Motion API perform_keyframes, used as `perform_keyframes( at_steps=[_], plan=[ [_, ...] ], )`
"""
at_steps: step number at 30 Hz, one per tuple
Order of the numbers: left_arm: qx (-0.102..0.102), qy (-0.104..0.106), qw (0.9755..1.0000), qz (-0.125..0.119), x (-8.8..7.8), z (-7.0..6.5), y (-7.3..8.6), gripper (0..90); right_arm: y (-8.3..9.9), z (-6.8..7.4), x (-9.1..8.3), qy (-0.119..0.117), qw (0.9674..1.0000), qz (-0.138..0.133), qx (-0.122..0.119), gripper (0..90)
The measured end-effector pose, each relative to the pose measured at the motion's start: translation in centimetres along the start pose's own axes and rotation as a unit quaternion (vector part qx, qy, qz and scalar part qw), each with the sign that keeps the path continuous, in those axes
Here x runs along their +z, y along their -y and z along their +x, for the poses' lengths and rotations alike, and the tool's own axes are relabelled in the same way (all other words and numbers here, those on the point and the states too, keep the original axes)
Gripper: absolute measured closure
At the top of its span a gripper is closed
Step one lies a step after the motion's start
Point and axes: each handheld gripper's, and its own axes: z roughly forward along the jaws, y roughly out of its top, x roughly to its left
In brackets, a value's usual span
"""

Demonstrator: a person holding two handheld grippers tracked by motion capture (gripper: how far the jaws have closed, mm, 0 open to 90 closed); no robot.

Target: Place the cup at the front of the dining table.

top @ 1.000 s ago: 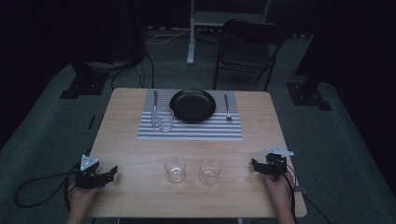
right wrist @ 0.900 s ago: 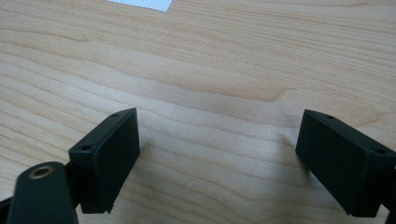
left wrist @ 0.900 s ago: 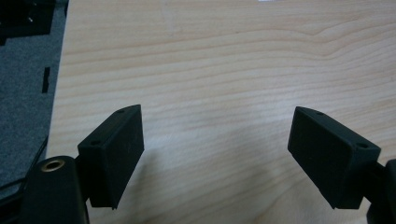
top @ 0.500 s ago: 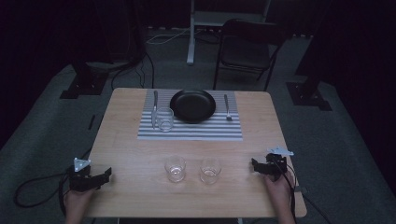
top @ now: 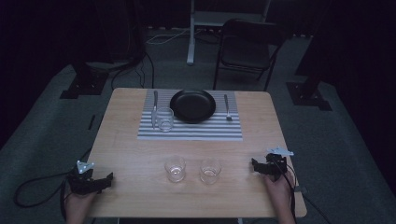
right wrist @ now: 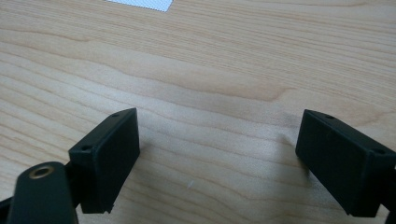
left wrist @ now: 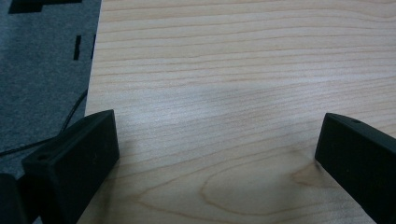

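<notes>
Left gripper [top: 108, 177] at near-left corner of table [top: 140, 154], jaws just been opening, now wide, nothing between them, bare wood under them. Right gripper [top: 256, 164] near near-right corner, jaws spread wide, empty. Between the two, along near edge: two glass tumblers, left tumbler [top: 175, 168] and right tumbler [top: 210, 171], side by side, apart, upright, possibly empty; dim view. Farther: striped placemat [top: 189, 132] toward far edge, third glass [top: 165, 119] on its left part, black plate [top: 192, 105] centre, knife [top: 155, 102] left, fork [top: 227, 107] right.
</notes>
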Motion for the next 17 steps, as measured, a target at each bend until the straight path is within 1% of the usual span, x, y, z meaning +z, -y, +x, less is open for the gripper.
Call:
perform_keyframes(
  at_steps=[2,5,7,8,10,13,17],
  plan=[
    [-0.001,-0.003,1.0,-0.002,-0.01,-0.13,0.04,0.1,0.0,0.0,0.0,0.0,1.0,0.0,0.0,13.1],
    [-0.01,-0.008,0.9999,-0.001,-0.02,-0.19,0.05,0.1,0.0,0.0,0.0,0.0,1.0,0.0,0.0,13.1],
    [-0.007,-0.009,0.9999,-0.002,-0.03,-0.22,0.07,0.1,0.0,0.0,0.0,0.0,1.0,0.0,0.0,13.1],
    [-0.009,-0.009,0.9999,-0.001,-0.03,-0.22,0.06,0.1,0.0,0.0,0.0,0.0,1.0,0.0,0.0,13.1],
    [-0.007,-0.01,0.9999,-0.002,-0.03,-0.28,0.06,0.1,0.0,0.0,0.0,0.0,1.0,0.0,0.0,13.1],
    [-0.015,-0.011,0.9998,0.0,-0.02,-0.28,0.06,0.1,0.0,0.0,0.0,0.0,1.0,0.0,0.0,13.1],
    [-0.015,-0.013,0.9998,0.0,-0.03,-0.33,0.06,0.1,-0.01,0.0,0.0,0.0,1.0,0.0,0.0,13.1]
  ],
)
